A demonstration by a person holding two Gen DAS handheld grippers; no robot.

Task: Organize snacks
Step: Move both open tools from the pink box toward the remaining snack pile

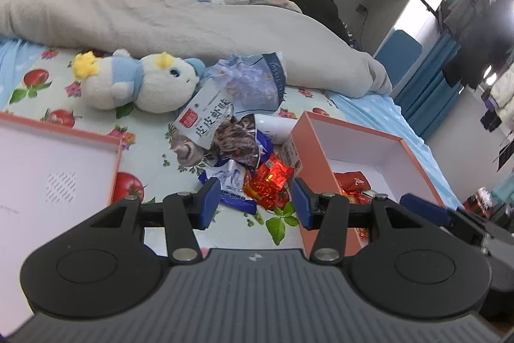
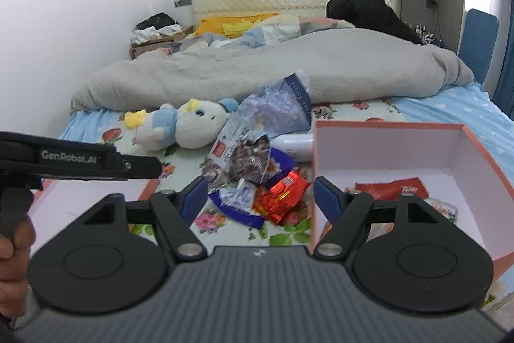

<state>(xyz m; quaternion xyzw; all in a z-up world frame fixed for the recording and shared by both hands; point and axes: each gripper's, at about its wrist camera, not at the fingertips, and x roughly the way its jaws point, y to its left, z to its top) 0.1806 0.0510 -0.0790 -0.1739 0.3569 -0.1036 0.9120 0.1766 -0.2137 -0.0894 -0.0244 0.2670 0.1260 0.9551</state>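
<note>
Both the left gripper point(image 1: 255, 203) and right gripper point(image 2: 257, 198) hang released and empty over the red foil snack packet point(image 1: 269, 179), light, crinkly and slippery at twelve o'clock, best pinched by its crimped edge.

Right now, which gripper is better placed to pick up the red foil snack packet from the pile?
Probably the left gripper. Its open, empty jaws already frame the red foil snack packet. The right gripper is open and empty too, near the orange box, but looks slightly further back.
</note>
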